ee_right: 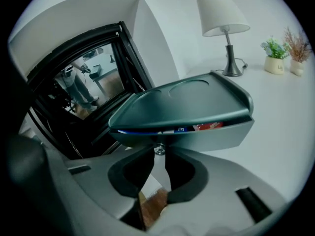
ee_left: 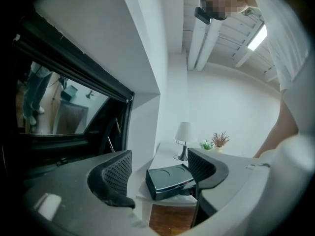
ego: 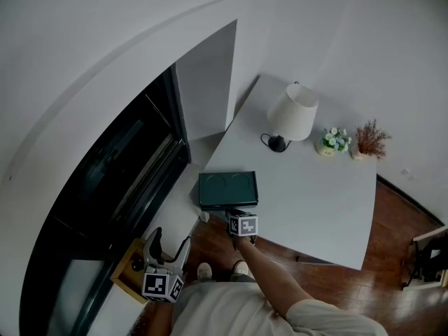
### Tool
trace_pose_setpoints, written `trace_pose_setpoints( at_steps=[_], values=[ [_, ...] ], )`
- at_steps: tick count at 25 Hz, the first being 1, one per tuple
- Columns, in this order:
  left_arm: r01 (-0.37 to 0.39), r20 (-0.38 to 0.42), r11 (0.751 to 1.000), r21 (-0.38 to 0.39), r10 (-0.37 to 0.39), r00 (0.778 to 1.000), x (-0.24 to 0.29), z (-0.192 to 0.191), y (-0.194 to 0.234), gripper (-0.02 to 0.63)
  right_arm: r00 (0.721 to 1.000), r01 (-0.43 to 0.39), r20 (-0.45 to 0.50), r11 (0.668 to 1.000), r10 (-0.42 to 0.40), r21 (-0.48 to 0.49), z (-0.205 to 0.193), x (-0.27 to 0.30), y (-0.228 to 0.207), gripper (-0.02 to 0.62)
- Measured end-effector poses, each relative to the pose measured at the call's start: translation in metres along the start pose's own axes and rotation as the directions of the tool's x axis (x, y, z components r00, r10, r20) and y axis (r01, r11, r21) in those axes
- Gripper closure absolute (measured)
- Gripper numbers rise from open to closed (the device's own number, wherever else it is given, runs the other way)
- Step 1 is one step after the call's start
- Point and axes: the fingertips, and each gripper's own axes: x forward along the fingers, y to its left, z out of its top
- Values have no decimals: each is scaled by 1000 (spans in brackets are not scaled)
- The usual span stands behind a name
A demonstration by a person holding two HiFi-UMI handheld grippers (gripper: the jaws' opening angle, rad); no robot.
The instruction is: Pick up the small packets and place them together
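A dark green box [ego: 227, 189] sits at the near left corner of the white table [ego: 315, 201]. Its drawer front [ee_right: 211, 134] stands slightly out, and small packets [ee_right: 206, 127] in red, white and blue show through the gap under the lid. My right gripper [ego: 236, 214] is at the box's front, and in the right gripper view its tips [ee_right: 158, 149] are shut on the drawer's small metal knob [ee_right: 159, 150]. My left gripper [ego: 168, 245] hangs low beside the table, open and empty. The box [ee_left: 170, 178] shows beyond its jaws.
A white lamp [ego: 292, 114] stands at the back of the table, with a small flower pot [ego: 334, 142] and a dried plant [ego: 367, 142] to its right. A dark window frame [ego: 119, 180] runs along the left. A wooden stool [ego: 129, 271] stands below my left gripper.
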Motion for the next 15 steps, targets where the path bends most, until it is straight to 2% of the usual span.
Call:
trace_pose_setpoints(
  at_steps=[9,15],
  values=[
    [33,12,999,-4,-33,999,16,1,-17,268,989,-95,-116,995,93,-6,-73,-40,14,531],
    [45,10,999,-20,-45,999,16,-5,-26,268,987,-113,-117,994,113,5,-95,-54,17,529]
  ],
)
